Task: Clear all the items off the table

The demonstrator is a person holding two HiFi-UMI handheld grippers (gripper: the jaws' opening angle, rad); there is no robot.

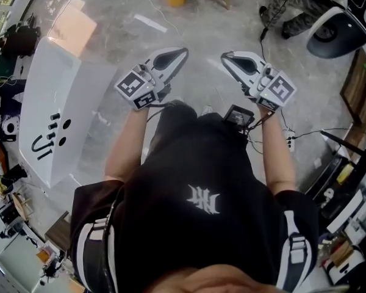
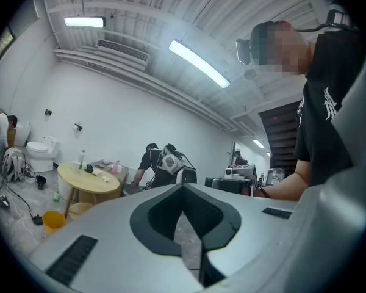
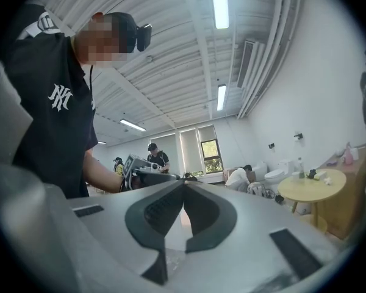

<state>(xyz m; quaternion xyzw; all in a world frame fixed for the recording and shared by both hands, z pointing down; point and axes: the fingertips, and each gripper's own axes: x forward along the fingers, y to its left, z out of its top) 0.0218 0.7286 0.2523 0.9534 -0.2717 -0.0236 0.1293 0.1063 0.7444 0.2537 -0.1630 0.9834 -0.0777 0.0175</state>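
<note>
Downward head view of a standing person in a black shirt (image 1: 201, 212). The left gripper (image 1: 184, 51) and right gripper (image 1: 224, 56) are held level over the floor (image 1: 201, 35), side by side, each with its fingers pressed together on nothing. A white tabletop (image 1: 49, 90) bearing black marks (image 1: 49, 140) stands to the left, apart from both grippers. Far off, a round yellow table (image 2: 88, 182) carries small items (image 2: 97, 171); a yellow bucket (image 2: 52, 220) stands near it.

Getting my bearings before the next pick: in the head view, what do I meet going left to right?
White table → left gripper → right gripper → white rounded shell at top right.
</note>
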